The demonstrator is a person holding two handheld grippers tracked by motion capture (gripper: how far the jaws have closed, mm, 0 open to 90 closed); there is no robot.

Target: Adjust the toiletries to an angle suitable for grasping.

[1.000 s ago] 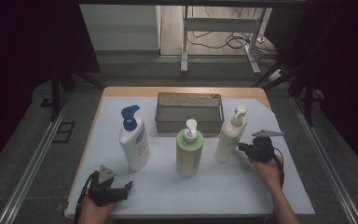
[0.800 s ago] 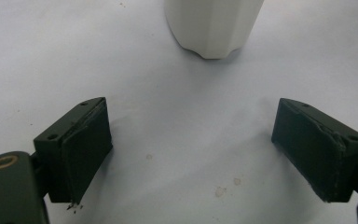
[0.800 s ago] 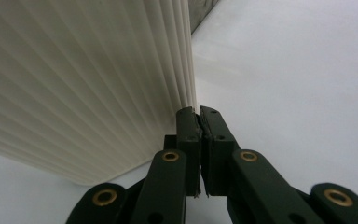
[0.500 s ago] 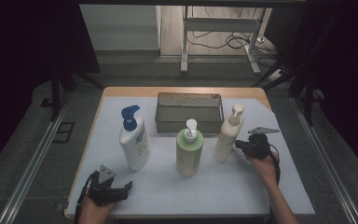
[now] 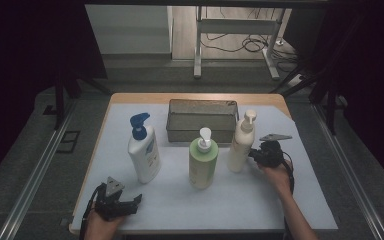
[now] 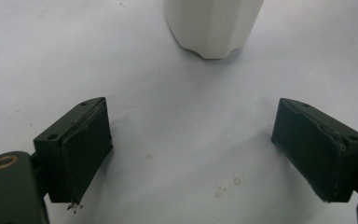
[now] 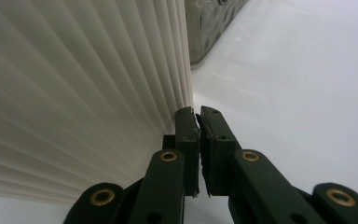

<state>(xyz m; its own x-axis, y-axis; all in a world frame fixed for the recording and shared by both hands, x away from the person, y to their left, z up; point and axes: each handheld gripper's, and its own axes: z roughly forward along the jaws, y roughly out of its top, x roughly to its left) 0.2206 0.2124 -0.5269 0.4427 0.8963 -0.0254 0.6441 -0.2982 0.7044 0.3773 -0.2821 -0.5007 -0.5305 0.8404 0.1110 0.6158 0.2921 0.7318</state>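
Right tongs (image 5: 254,155) (closed) now nearer the cream bottle (image 5: 241,145).

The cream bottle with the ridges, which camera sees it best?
The high view: the whole cream bottle stands there, pump included, beside the right gripper. The right gripper view shows its ribbed wall close up; the left gripper view shows a different white bottle's base.

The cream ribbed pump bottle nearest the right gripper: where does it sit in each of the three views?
High view: the cream ribbed bottle stands right of centre, beside the right gripper.
Right gripper view: its ribbed wall takes up the left half, against the shut gripper.
Left gripper view: not in it; the white bottle base at top centre is another bottle.
Shared landmark: the metal basket behind it.
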